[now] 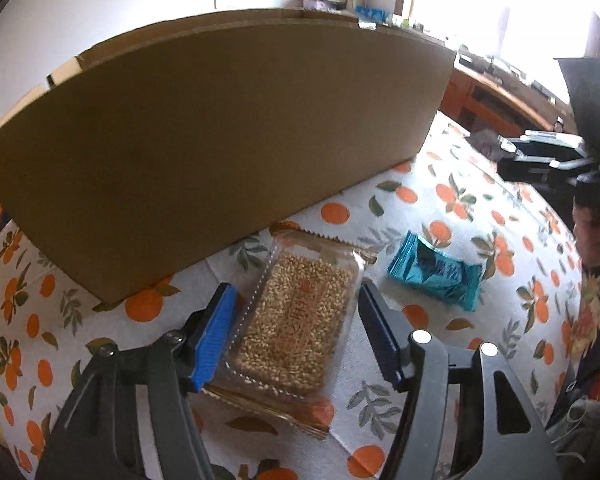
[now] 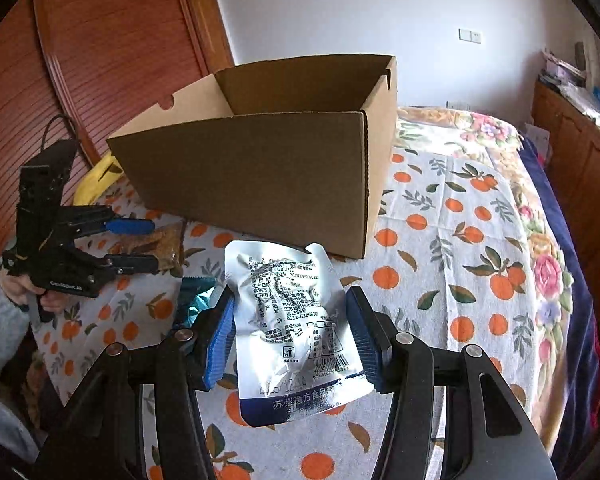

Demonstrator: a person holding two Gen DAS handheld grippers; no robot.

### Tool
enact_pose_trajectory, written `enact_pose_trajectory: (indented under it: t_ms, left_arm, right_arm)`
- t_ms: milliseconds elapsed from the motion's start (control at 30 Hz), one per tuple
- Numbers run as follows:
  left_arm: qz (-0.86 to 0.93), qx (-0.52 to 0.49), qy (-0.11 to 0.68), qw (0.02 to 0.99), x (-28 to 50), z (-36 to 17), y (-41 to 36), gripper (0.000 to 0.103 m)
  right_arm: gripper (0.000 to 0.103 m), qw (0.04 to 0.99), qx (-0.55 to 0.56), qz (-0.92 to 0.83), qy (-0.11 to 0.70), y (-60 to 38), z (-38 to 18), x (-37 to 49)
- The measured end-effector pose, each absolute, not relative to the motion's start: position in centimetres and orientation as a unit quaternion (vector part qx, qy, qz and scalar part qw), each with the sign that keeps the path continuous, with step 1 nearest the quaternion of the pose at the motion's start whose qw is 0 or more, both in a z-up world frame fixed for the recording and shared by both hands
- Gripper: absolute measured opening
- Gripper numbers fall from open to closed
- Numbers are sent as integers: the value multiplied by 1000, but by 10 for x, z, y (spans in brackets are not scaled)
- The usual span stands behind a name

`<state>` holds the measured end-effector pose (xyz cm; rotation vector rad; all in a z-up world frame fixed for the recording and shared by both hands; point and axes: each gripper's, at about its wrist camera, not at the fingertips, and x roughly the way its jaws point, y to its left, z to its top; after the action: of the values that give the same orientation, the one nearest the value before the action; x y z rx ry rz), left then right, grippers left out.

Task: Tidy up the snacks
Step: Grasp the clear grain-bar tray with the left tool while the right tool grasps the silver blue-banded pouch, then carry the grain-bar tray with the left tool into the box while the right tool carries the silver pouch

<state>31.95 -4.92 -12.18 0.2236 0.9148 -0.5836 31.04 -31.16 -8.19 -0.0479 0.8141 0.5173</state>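
Note:
A clear pack of grain bar (image 1: 300,316) lies on the orange-print cloth, between the open fingers of my left gripper (image 1: 296,332), just in front of the open cardboard box (image 1: 228,128). A teal snack pack (image 1: 436,272) lies to its right. My right gripper (image 2: 292,332) is shut on a silver foil pouch (image 2: 292,320) and holds it above the cloth, in front of the box (image 2: 268,176). The left gripper (image 2: 140,244) also shows at the left in the right wrist view, around the grain bar (image 2: 168,244). The right gripper's body (image 1: 548,156) shows at the right in the left wrist view.
The cloth (image 2: 460,240) covers a bed with a floral blanket (image 2: 548,272) at its right edge. A wooden cabinet (image 2: 580,168) stands far right, a red-brown wardrobe (image 2: 100,60) at the left. Something yellow (image 2: 100,172) lies left of the box.

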Motion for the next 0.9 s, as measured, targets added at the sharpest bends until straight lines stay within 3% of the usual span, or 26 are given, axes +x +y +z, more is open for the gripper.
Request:
enact_pose_trajectory:
  t_ms: [133, 167, 267, 733, 900]
  left_arm:
    - [-269, 134, 431, 851, 317, -129, -55, 62]
    - [-268, 139, 427, 853, 315, -128, -56, 53]
    - [-254, 132, 434, 854, 313, -125, -54, 45]
    - [-216, 96, 342, 909, 268, -24, 7, 44]
    - [-205, 85, 334, 916, 264, -17, 14, 44]
  right_arm:
    - [54, 887, -18, 249, 390, -319, -81, 309]
    - [54, 887, -16, 247, 390, -321, -81, 310]
    - [54, 889, -14, 241, 390, -326, -81, 310]
    - [54, 895, -9, 242, 375, -326, -68, 296]
    - [54, 896, -12, 237, 375, -324, -64, 287]
